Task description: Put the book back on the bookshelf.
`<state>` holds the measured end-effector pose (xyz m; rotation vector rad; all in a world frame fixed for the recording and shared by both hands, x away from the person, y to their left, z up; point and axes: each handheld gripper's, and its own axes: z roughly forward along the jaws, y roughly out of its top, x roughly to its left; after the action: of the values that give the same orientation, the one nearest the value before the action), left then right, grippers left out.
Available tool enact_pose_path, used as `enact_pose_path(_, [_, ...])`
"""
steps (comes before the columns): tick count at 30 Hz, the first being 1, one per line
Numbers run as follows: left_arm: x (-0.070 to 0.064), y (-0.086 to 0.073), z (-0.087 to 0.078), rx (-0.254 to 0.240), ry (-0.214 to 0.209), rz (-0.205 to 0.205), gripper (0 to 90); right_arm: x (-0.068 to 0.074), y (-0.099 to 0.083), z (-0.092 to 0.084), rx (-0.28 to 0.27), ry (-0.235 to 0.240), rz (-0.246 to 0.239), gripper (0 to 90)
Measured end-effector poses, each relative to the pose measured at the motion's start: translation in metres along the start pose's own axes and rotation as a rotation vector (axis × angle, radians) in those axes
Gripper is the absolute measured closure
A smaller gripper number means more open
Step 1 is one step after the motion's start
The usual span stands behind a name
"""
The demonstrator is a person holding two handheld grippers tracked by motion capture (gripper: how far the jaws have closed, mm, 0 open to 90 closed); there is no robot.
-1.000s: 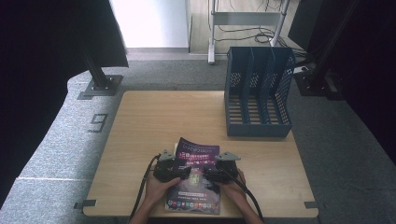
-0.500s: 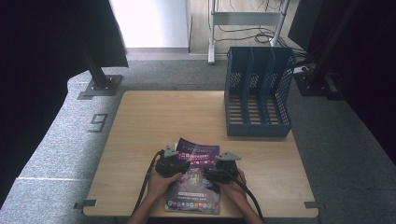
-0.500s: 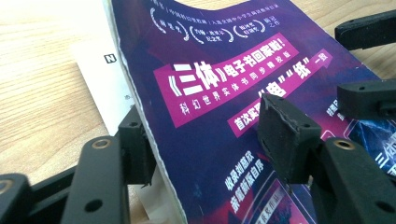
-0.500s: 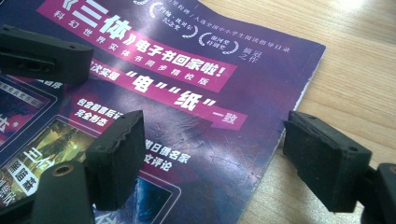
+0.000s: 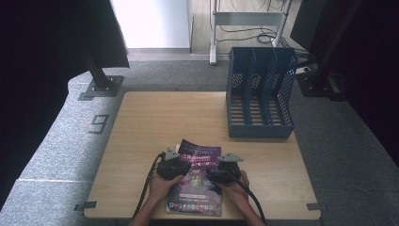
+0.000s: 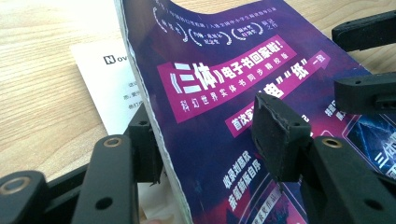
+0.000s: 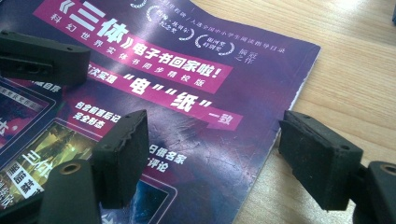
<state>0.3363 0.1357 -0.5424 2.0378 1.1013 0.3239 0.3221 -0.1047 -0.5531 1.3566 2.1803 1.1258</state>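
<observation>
A purple magazine [image 5: 196,197] with white Chinese lettering lies at the table's near edge, between both hands. My left gripper [image 5: 182,165] is at its left edge. In the left gripper view that edge [image 6: 154,116] curls up between the jaws. One pad [image 6: 144,140] sits against it from outside and the other [image 6: 275,126] stands over the cover. The left gripper [image 6: 210,135] has just been closing. My right gripper [image 5: 214,170] straddles the right edge [image 7: 285,107]. Its jaws [image 7: 215,144] are wide apart and have just narrowed a little around the edge, without pressing on it.
A white printed sheet [image 6: 107,93] lies under the magazine's left side. A blue slotted file rack [image 5: 259,94] stands at the far right of the wooden table [image 5: 164,117]. Grey carpet and black stand feet surround the table.
The magazine's far left edge has curled up a little off the table. Both hands have stayed where they were.
</observation>
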Motion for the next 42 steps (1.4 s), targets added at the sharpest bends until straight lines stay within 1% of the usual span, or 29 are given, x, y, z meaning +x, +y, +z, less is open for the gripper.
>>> enact_pose_path(11, [0.000, 0.000, 0.001, -0.002, 0.001, -0.005, 47.0, -0.001, 0.000, 0.000, 0.001, 0.007, -0.015, 23.8])
enact_pose_path(16, [-0.002, 0.001, 0.000, -0.002, -0.014, -0.007, 48.0, -0.001, 0.000, 0.000, 0.002, 0.009, -0.013, 23.8])
enact_pose_path(18, [-0.003, 0.002, -0.001, -0.010, -0.029, -0.013, 48.0, -0.001, 0.000, 0.000, 0.002, 0.009, -0.013, 23.8])
enact_pose_path(20, [-0.004, 0.002, -0.002, -0.016, -0.031, -0.011, 48.8, -0.001, 0.000, 0.000, 0.001, 0.010, -0.014, 23.8])
enact_pose_path(23, [-0.005, 0.002, -0.003, -0.018, -0.004, 0.010, 53.7, -0.001, 0.000, 0.000, 0.002, 0.010, -0.014, 23.8])
enact_pose_path(24, [-0.006, 0.002, -0.003, -0.025, 0.002, 0.012, 56.2, -0.001, 0.000, 0.000, 0.002, 0.011, -0.015, 23.9])
enact_pose_path(29, [-0.012, 0.001, -0.006, -0.063, 0.034, 0.051, 67.6, -0.002, 0.000, 0.000, 0.004, 0.013, -0.016, 24.0])
enact_pose_path(31, [-0.014, 0.002, -0.008, -0.077, 0.036, 0.063, 70.8, -0.002, 0.000, 0.000, 0.004, 0.014, -0.016, 24.0])
enact_pose_path(34, [-0.017, 0.003, -0.011, -0.093, 0.030, 0.076, 73.1, -0.002, 0.001, -0.001, 0.007, 0.016, -0.014, 24.2])
enact_pose_path(38, [-0.021, 0.003, -0.012, -0.108, 0.040, 0.099, 77.6, -0.003, 0.001, -0.001, 0.010, 0.018, -0.015, 24.4])
enact_pose_path(42, [-0.019, 0.004, -0.013, -0.106, 0.024, 0.097, 80.4, -0.003, 0.001, -0.001, 0.011, 0.020, -0.015, 25.0])
